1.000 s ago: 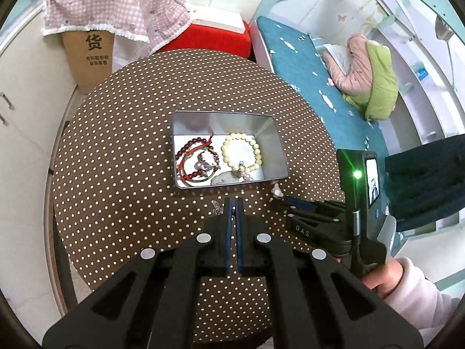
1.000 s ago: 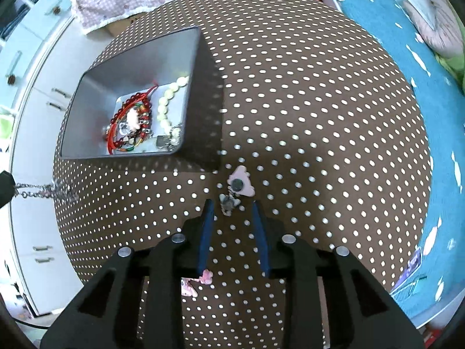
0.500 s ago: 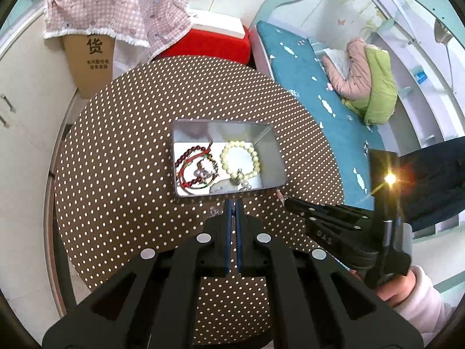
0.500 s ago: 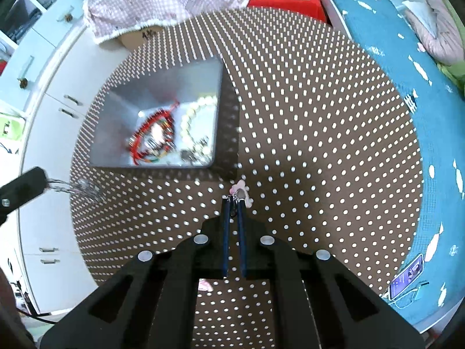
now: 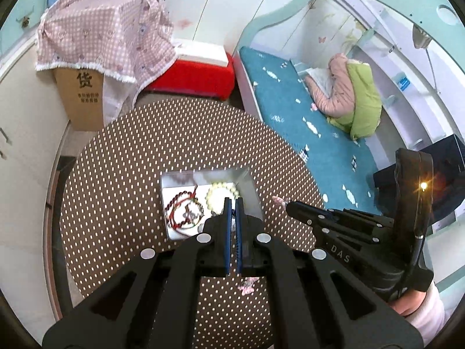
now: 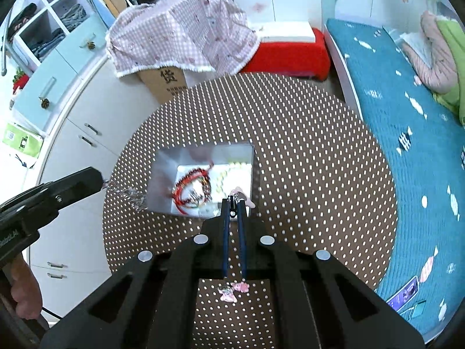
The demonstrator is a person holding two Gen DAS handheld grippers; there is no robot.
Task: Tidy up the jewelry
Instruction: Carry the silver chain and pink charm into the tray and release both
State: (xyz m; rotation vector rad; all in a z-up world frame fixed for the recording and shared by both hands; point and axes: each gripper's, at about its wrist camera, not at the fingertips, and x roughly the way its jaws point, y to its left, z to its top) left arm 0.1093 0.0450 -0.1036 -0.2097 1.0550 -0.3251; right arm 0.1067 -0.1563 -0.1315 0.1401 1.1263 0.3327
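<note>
Left wrist view: left gripper pinched together above metal tin holding red bracelet and cream bead bracelet.

Right wrist view: right gripper clamped on pink earring at tin's near right edge; silver chain dangling from left gripper, left of tin.

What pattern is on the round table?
Brown with white polka dots, clearest in the right wrist view.

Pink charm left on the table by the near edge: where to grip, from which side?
Pink charm lies flat on the table, so probably come straight down from above, jaws across the join between its two lobes; a side approach finds no raised edge.
</note>
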